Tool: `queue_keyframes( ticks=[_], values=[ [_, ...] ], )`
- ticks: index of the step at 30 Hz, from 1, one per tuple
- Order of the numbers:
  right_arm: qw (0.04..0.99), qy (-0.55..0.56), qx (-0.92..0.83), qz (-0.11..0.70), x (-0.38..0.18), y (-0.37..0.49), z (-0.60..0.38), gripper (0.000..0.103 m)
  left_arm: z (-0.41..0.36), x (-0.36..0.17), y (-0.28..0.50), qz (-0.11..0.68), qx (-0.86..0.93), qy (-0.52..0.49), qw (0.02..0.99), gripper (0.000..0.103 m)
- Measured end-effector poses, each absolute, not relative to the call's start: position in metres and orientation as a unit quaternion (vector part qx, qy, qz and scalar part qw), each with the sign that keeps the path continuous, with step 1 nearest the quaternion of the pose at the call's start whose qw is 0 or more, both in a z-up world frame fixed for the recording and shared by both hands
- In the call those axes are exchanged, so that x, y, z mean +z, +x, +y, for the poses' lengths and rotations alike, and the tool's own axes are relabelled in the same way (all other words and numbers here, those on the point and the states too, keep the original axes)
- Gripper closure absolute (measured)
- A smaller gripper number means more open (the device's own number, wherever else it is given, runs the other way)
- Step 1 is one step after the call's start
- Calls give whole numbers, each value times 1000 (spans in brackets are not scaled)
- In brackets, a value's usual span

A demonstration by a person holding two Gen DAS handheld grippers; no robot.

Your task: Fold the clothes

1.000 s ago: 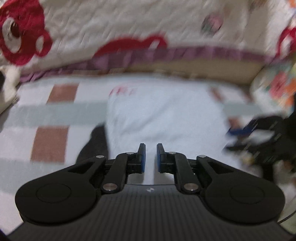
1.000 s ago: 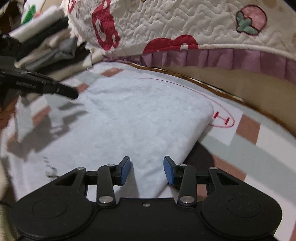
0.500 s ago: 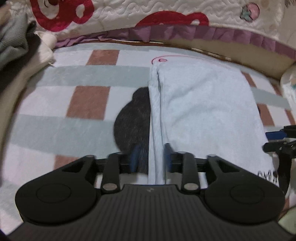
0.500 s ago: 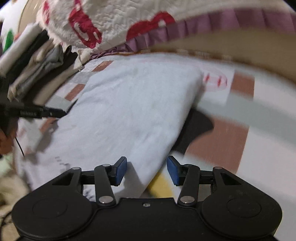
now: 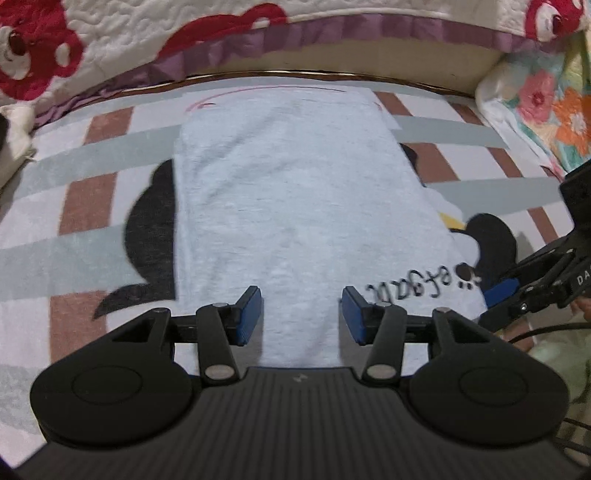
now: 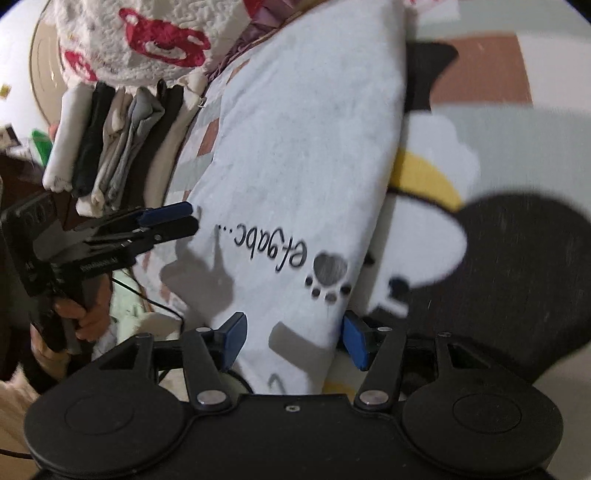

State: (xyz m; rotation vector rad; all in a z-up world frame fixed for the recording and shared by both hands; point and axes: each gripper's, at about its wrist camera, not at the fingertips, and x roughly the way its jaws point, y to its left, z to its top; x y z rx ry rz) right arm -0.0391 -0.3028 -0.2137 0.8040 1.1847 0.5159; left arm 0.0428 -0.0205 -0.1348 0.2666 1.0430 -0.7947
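Fabric fills the middle of both views: a pale grey folded garment (image 5: pixel 295 192) printed with black script and a paw mark lies flat as a long rectangle on a checked blanket (image 5: pixel 88 192) of white, grey-green and brown blocks with a black cartoon figure. Left of the garment, in the right wrist view, a row of folded clothes (image 6: pixel 110 147) in white, black and grey stands against a quilted white bedspread with red bears (image 6: pixel 147 40). The left gripper (image 5: pixel 301 314) is spread wide with nothing between its blue pads, which hover over the garment's near end, the cloth showing in the gap. Beyond the garment's far end runs a purple ruffle (image 5: pixel 332 33) under the bedspread. The right gripper (image 6: pixel 291 341) is also wide open and empty, its pads (image 6: pixel 354 339) straddling the garment's near right corner, just below the paw print. Right of the garment sits a floral cushion (image 5: pixel 543 103).
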Motion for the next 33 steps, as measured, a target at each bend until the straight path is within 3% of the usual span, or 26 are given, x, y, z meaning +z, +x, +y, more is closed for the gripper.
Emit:
queue_keyframes(
  ticks=[12,13,14,16,24,33],
  values=[
    [649,504,230,521,-241,-54,-297,36,-7,-136,40,486,-375,67,787,53],
    [643,519,227,516,-244,-53,-298,45,-6,-134,40,483,-382,54,786,53],
    [644,519,229,513,-244,-51,-297,65,-4,-132,40,480,-389,40,785,53],
    [651,512,239,507,-239,-45,-296,89,-2,-128,41,481,-411,1,775,52],
    [731,423,308,439,-173,-17,-289,90,9,-129,37,500,-447,-61,739,47],
    [758,396,308,417,-143,13,-291,91,22,-120,13,484,-432,49,759,41]
  ],
)
